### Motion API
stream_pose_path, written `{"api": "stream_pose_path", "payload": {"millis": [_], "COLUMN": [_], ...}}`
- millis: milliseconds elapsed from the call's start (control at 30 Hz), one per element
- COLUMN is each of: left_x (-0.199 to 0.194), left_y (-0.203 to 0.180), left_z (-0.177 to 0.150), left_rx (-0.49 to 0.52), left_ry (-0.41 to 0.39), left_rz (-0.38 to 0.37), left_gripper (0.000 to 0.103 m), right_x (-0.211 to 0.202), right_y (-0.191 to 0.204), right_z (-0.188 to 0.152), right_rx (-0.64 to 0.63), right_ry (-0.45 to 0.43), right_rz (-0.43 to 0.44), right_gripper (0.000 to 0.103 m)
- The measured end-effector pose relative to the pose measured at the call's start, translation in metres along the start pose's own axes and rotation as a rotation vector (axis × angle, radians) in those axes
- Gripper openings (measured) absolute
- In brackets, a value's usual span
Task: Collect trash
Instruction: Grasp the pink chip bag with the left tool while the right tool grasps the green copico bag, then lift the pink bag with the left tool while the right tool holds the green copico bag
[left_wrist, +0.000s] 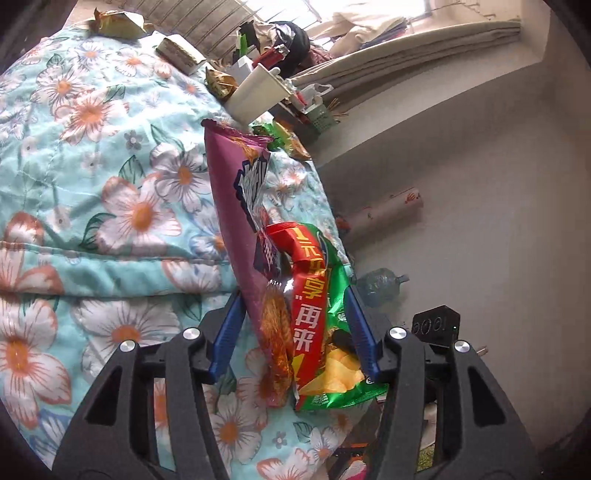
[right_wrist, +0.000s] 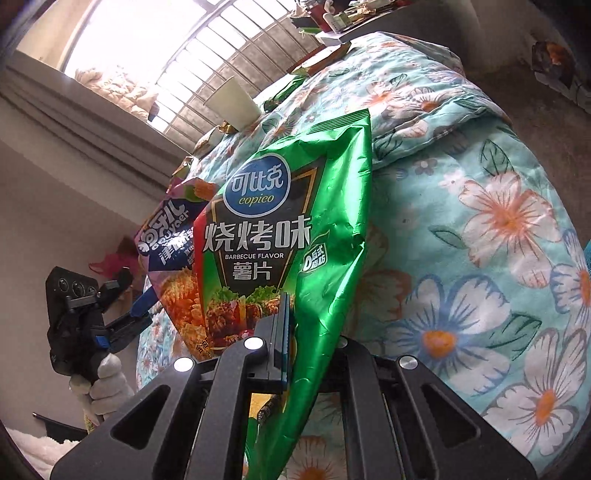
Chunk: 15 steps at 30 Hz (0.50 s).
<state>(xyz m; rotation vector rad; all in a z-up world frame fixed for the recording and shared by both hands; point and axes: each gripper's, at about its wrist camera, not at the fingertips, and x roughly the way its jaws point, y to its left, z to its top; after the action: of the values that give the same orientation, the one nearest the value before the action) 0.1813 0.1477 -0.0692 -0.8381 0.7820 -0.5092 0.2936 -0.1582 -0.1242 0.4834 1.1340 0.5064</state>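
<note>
Two snack bags stand side by side over a floral quilt (left_wrist: 110, 184). My right gripper (right_wrist: 291, 325) is shut on the lower part of the green chips bag (right_wrist: 295, 221), which hides one of its fingers. That green bag (left_wrist: 314, 325), with its red band, and a purple snack bag (left_wrist: 229, 192) sit between the blue fingers (left_wrist: 225, 332) of my left gripper (left_wrist: 293, 291). Its jaws stand wide apart and the bags rest loosely against them. In the right wrist view the left gripper (right_wrist: 136, 295) is at the left in a white-gloved hand (right_wrist: 107, 384), beside the purple bag (right_wrist: 173, 236).
Further along the quilt (right_wrist: 480, 258) lie a white paper cup (left_wrist: 255, 96), a small box (left_wrist: 177, 53) and more wrappers (left_wrist: 118, 24). A cluttered table and a barred window are beyond. On the floor by the wall are a water bottle (left_wrist: 380, 288) and a paper roll (left_wrist: 388, 210).
</note>
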Motion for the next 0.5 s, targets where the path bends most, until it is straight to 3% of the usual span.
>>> {"api": "stream_pose_path", "payload": {"millis": [67,200,367,500], "left_x": [0.01,0.041,0.058,0.058], "left_y": [-0.004,0.002,-0.012,-0.025], "left_z": [0.001,-0.003,-0.006,-0.007], "left_rx": [0.002,-0.053,0.026,0.113], "left_ry": [0.013,0.074,0.07,0.054], "left_rz": [-0.028,0.015,0.085,0.159], "left_gripper": [0.052,0.051,0.015,0.004], "right_x": [0.005,0.01,0.004,-0.008], "right_y": [-0.006,-0.011,-0.013,-0.022], "right_z": [-0.001,-0.002,-0.007,-0.015], "right_rx": [0.022,0.05,0.067,0.133], "right_ry": [0.009,0.011,-0.004,-0.035], "right_rz": [0.008,0.02,0.031,0.097], "right_gripper": [0.006,0.006,0.006,0.006]}}
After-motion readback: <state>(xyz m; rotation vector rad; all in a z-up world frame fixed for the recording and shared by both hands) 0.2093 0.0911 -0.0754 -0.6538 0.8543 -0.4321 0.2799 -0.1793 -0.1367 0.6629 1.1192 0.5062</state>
